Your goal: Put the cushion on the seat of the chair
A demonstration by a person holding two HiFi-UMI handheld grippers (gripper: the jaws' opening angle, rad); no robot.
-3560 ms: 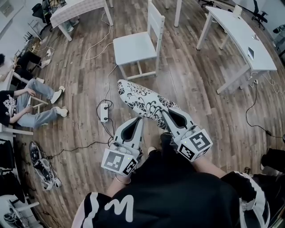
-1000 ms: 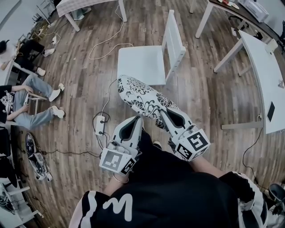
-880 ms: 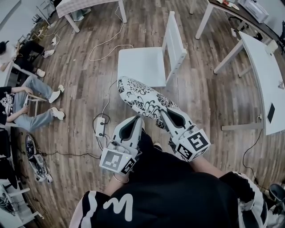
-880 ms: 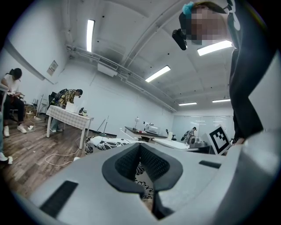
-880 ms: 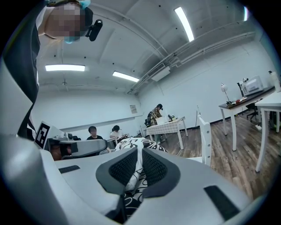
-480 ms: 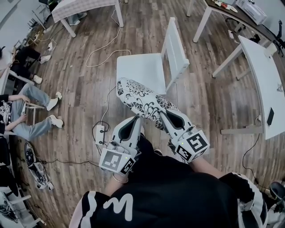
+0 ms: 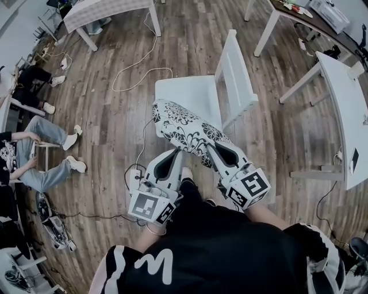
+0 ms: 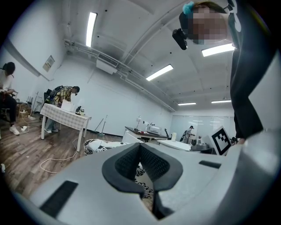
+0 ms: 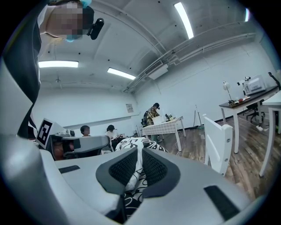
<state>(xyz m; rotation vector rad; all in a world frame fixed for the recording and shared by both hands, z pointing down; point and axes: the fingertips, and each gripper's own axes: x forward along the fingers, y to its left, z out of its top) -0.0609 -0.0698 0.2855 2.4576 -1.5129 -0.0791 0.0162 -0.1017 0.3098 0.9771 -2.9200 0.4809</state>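
Note:
A black-and-white flowered cushion (image 7: 184, 129) hangs in the air between both grippers, its far end over the front edge of the white chair's seat (image 7: 187, 92). The chair's back (image 7: 238, 77) stands at the right of the seat. My left gripper (image 7: 179, 153) is shut on the cushion's near left edge, and my right gripper (image 7: 213, 147) is shut on its near right edge. In the left gripper view the cushion (image 8: 99, 145) shows beyond the closed pads. In the right gripper view the cushion's cloth (image 9: 134, 172) is pinched between the pads, with the chair (image 9: 217, 140) to the right.
A power strip (image 7: 133, 178) and a looped cable (image 7: 138, 74) lie on the wood floor left of the chair. White tables (image 7: 345, 109) stand at the right, another table (image 7: 109, 8) at the far left. A person (image 7: 34, 155) sits on the floor at the left.
The chair has drawn closer in the head view. The cushion, still held by both grippers, now reaches over the seat's front edge.

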